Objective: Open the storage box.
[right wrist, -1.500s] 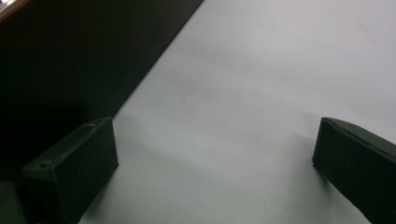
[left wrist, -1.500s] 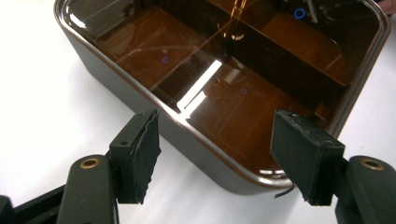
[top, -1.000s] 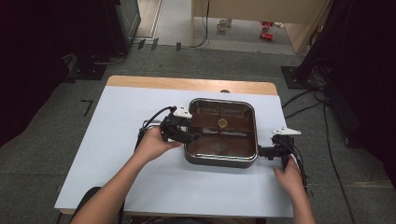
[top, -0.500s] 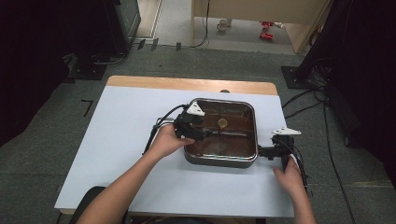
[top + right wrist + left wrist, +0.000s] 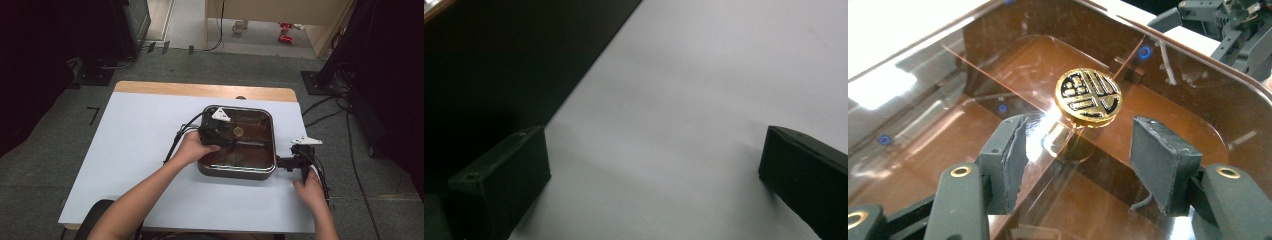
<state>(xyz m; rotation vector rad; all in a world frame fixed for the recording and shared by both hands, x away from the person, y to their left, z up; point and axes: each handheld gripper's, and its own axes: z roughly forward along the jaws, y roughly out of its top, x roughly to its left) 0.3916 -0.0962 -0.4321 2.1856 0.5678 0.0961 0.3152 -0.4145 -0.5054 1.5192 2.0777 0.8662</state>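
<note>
A square dark pan (image 5: 236,173) stands on the white table under a brown glass lid (image 5: 250,150) with a round gold knob (image 5: 238,132). My left gripper (image 5: 223,135) reaches over the lid from the left. In the left gripper view the gold knob (image 5: 1089,97) stands just beyond the left gripper (image 5: 1085,165). Its jaws have just been closing, and its pads (image 5: 1013,157) press on nothing. My right gripper (image 5: 286,162) rests at the pan's right side. The right gripper (image 5: 654,185) is open over bare table, one jaw beside the dark pan wall (image 5: 499,60).
The white tabletop (image 5: 140,150) stretches wide to the left and front of the pan. A wooden strip (image 5: 200,90) runs along its far edge. Cables trail from both grippers, and more lie on the floor (image 5: 325,107) to the right.
My left hand has moved right from the pan's left edge, over the lid toward the gold knob. The right hand has stayed put.
</note>
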